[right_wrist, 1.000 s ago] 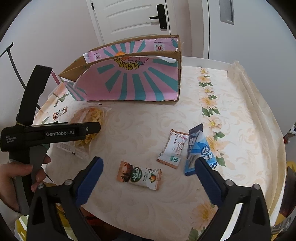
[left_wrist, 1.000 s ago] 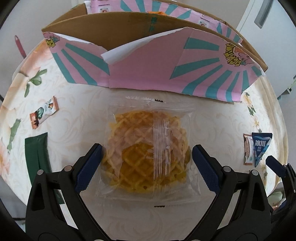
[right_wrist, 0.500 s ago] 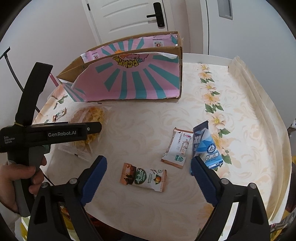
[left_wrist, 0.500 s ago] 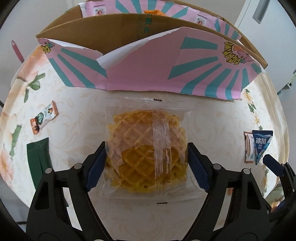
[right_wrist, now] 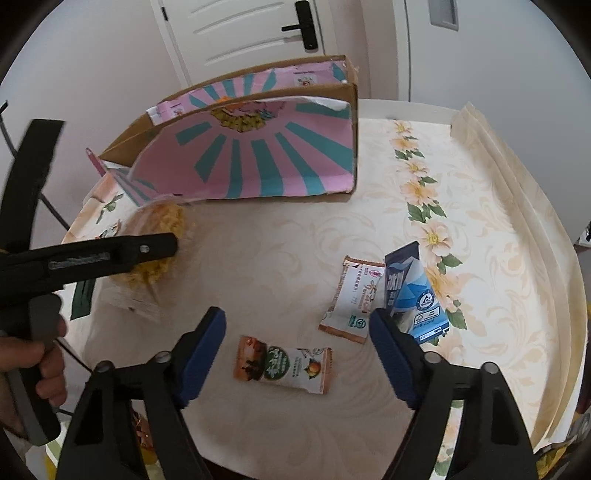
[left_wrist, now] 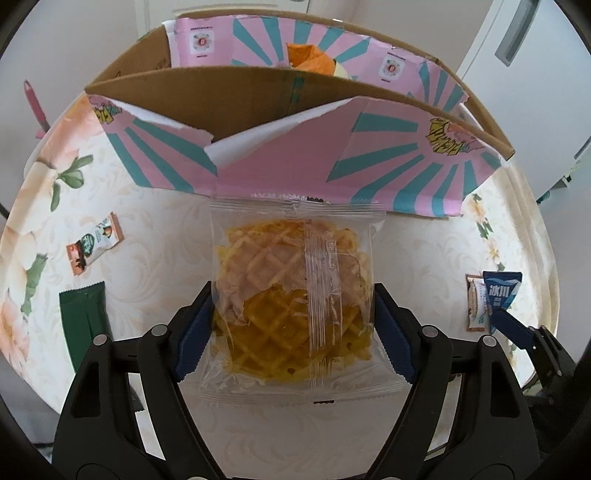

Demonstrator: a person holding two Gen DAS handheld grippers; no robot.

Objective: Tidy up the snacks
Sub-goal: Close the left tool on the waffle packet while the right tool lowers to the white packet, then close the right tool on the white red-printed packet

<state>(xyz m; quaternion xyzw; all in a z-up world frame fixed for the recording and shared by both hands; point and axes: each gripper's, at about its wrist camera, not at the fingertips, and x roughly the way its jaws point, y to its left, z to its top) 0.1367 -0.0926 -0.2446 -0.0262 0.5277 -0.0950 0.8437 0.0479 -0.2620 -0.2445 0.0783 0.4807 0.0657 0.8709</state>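
My left gripper [left_wrist: 293,332] is shut on a clear packet of yellow waffle biscuits [left_wrist: 291,291] and holds it raised off the table, just in front of the pink and teal cardboard box [left_wrist: 369,166]. The packet [right_wrist: 159,251] and box [right_wrist: 258,162] also show in the right wrist view, with the left gripper seen from the side. My right gripper [right_wrist: 297,347] is open and empty, low over a brown and white snack packet [right_wrist: 284,365]. A white wrapper [right_wrist: 352,299] and a blue packet [right_wrist: 413,291] lie just beyond its right finger.
A dark green packet [left_wrist: 85,325] and a small brown and white packet [left_wrist: 94,247] lie left of the box. An orange bag [left_wrist: 310,57] sits inside the box. The floral tablecloth's edge [right_wrist: 535,236] runs along the right. A white door [right_wrist: 240,33] stands behind.
My left gripper closed on the waffle packet and lifted it toward the box. My right gripper lowered over the brown and white packet and narrowed slightly, still open.
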